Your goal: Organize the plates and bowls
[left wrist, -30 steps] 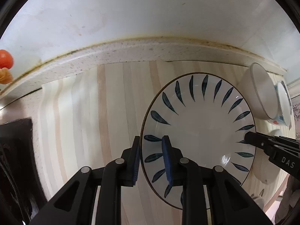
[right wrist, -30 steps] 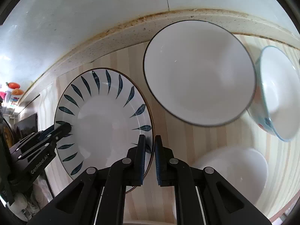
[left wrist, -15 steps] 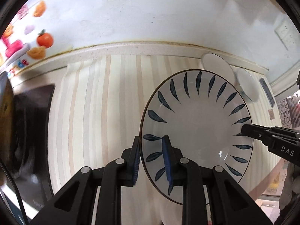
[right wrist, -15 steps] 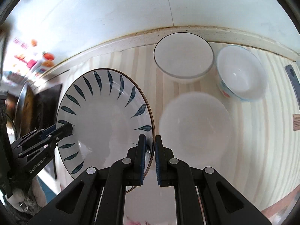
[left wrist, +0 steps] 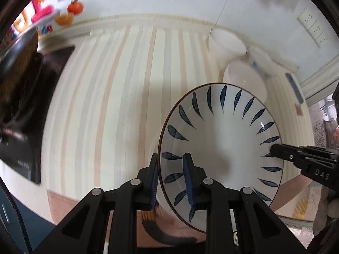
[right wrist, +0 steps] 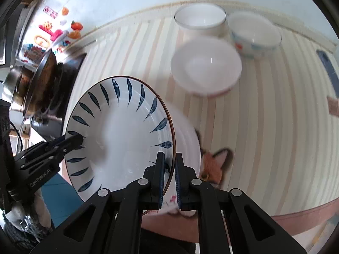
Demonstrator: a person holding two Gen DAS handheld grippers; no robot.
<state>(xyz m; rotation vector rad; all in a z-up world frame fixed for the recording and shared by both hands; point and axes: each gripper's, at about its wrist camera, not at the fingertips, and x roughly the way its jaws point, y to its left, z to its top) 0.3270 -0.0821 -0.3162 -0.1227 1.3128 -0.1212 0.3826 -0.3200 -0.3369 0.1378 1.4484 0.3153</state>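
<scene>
A white plate with blue leaf marks (left wrist: 220, 148) hangs in the air above the striped table, held from two sides. My left gripper (left wrist: 171, 165) is shut on its left rim. My right gripper (right wrist: 169, 165) is shut on the opposite rim (right wrist: 171, 146) and shows in the left wrist view as black fingers (left wrist: 281, 152). The left gripper's fingers (right wrist: 72, 140) show at the plate's far side in the right wrist view. Just below the held plate (right wrist: 118, 137), a white ribbed plate (right wrist: 188, 139) lies near the table's front edge.
At the back stand a white bowl (right wrist: 200, 18) and a patterned bowl (right wrist: 254, 36), with a white plate (right wrist: 206, 67) in front of them. A fox picture (right wrist: 216, 163) marks the cloth. A stove with a pan (right wrist: 42, 80) is at the left, a dark flat object (right wrist: 327, 67) at the right.
Both grippers have carried the blue-leaf plate up and back from the wall toward the table's front edge. The bowls now look smaller and farther off; the stove and ribbed plate have come into view.
</scene>
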